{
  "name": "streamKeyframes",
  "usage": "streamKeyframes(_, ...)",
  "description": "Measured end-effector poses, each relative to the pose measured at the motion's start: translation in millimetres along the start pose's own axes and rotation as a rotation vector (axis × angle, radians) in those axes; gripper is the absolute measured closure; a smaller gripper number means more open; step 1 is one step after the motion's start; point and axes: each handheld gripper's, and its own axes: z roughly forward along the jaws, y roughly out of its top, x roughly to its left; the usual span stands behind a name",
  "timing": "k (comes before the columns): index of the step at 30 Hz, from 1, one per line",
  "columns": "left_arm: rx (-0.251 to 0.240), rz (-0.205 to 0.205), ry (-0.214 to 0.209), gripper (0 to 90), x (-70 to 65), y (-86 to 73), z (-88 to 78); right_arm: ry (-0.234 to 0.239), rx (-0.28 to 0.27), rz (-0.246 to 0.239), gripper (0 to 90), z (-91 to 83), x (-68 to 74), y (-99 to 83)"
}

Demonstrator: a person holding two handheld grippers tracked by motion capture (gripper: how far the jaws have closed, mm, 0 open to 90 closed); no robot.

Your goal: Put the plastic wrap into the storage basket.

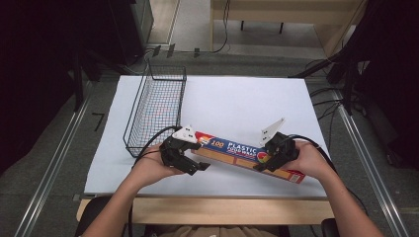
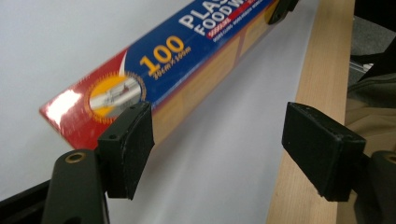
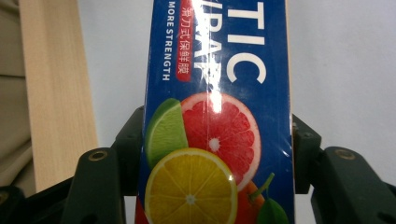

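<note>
Left tool (image 1: pixel 190 160) spread beside box (image 1: pixel 232 152), right tool (image 1: pixel 271 157) clamping it

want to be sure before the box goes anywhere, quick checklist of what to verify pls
1. Right gripper clamped on the plastic wrap box: ok, jaws press both sides.
2. Left gripper gripping the box: not ok, jaws open, box outside them.
3. Box resting on the white mat: cannot tell.
4. Wire basket free to receive the box: ok.
5. Box clear of the table edge: ok.
</note>
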Motion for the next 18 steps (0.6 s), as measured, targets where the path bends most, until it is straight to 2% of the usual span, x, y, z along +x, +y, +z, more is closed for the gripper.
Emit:
streamKeyframes(2, 0.002, 0.016, -0.003, 25.1, -1.9, 2.8, 1.1, 0.023, 0.004, -0.019, 41.7, 0.7, 2.3, 0.1)
streamKeyframes(5, 0.007, 0.039, -0.006, 24.5, -4.5, 5.9, 3.6, 0.03, 0.013, -0.05, 41.7, 1.8, 7.0, 1.1)
streamKeyframes(9, 0.015, 0.08, -0.025, 24.1, -8.4, 12.1, 8.7, 0.075, 0.024, -0.099, 41.7, 2.7, 14.4, 5.4)
streamKeyframes(12, 0.041, 0.109, -0.037, 24.2, -11.0, 17.1, 14.1, 0.073, 0.02, -0.135, 41.6, 3.7, 20.4, 10.1)
streamKeyframes(15, 0.06, 0.133, -0.04, 24.2, -13.0, 20.8, 19.5, 0.071, 0.023, -0.142, 41.6, 3.4, 24.6, 15.5)
streamKeyframes(18, 0.078, 0.162, -0.05, 24.4, -14.1, 23.4, 24.6, 0.072, 0.015, -0.171, 41.6, 3.3, 28.8, 18.8)
